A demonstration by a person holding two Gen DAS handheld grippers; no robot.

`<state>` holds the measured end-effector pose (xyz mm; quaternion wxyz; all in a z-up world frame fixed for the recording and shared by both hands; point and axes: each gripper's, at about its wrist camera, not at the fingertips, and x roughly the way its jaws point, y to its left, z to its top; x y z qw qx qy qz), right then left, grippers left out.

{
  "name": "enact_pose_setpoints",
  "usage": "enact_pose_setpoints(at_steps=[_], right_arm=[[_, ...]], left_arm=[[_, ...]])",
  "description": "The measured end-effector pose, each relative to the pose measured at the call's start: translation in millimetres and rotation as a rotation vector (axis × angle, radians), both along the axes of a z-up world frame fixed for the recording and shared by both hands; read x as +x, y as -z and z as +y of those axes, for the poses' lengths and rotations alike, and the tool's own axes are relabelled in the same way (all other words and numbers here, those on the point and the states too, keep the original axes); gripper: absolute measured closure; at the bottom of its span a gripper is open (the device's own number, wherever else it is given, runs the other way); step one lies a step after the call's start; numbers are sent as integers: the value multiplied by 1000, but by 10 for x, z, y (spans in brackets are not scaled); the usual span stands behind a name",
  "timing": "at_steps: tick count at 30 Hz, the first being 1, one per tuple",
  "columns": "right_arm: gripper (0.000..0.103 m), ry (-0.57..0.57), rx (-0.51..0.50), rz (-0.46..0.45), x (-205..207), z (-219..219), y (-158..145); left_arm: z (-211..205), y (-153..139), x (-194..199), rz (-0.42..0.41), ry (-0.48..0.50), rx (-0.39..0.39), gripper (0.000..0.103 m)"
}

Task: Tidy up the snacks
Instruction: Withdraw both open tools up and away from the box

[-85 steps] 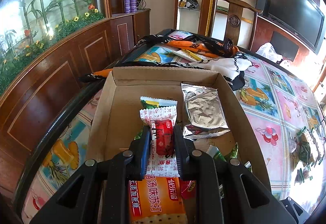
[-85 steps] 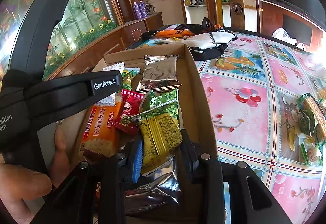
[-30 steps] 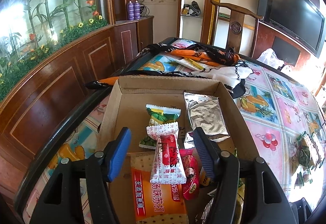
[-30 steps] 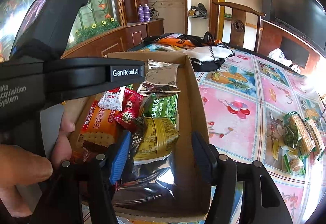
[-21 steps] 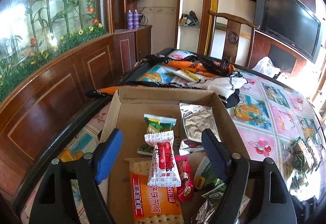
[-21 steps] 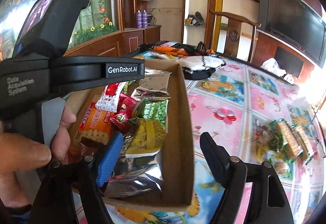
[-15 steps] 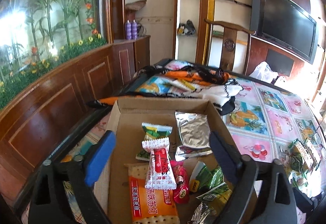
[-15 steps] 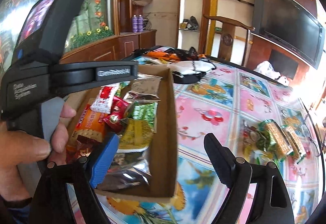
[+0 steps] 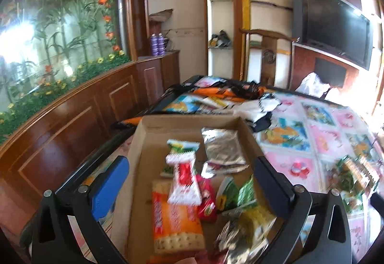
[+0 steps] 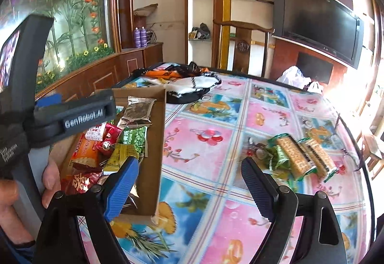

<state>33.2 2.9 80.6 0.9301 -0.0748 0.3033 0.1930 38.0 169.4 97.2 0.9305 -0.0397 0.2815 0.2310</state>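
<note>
Both my tools, left (image 9: 192, 182) and right (image 10: 189, 182), gape wide, empty. Next, swing right over bench crackers (image 10: 302, 156), descend squarely, pinch one pack.

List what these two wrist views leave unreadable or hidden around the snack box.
- Left wrist view: motion blur smears the print on the orange cracker pack; unreadable.
- Left wrist view: the cardboard box near end is cut off by the bottom edge.
- Right wrist view: the left gripper body hides the box's far left side.
- Right wrist view: the wafer packs on the table have labels too small to read.
</note>
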Motion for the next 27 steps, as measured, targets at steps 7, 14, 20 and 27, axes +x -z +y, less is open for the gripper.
enact_pose_setpoints(at_steps=[7,14,20,27], right_arm=[[11,-17,-18,-36,-144,-58,-51],[11,-49,-45,-49,-277,-28,-26],[10,-74,-39,-9,-300,-5,29],[10,-77,-44,-2,-319,38,73]], left_arm=[[-75,19,-345,-18,-82,71,0],[-156,6,-716,-72,-166,153,0],[-215,51,-795,-62,-141,163,0],[-184,92,-691,0,-134,154,0]])
